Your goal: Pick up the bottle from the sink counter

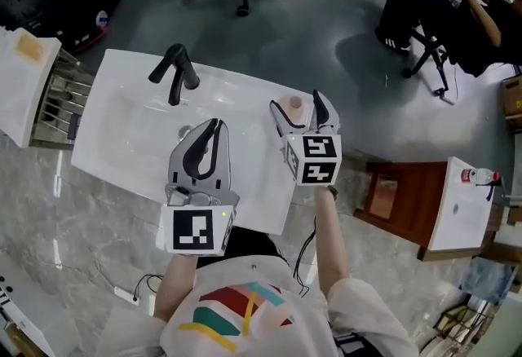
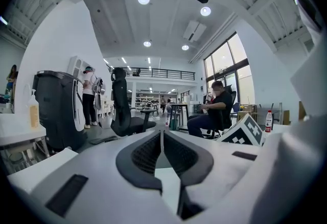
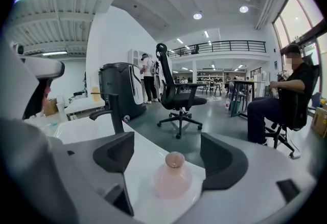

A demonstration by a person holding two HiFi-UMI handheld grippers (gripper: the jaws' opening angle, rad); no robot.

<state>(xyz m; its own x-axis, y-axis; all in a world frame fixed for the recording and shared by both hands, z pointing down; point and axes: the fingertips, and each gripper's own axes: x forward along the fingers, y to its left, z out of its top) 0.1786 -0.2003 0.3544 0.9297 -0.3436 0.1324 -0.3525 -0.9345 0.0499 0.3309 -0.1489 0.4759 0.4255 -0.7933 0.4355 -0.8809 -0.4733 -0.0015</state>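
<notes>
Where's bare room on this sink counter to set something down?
Bare: the counter left of the faucet, and the strip between faucet and bottle. Crowded: the right corner, where the bottle stands between the open right hand-held gripper; the left hand-held gripper covers the front middle.

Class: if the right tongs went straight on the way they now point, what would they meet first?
The pink bottle on the white counter: it stands just ahead of the right tongs, between the open jaws, apparently untouched.
</notes>
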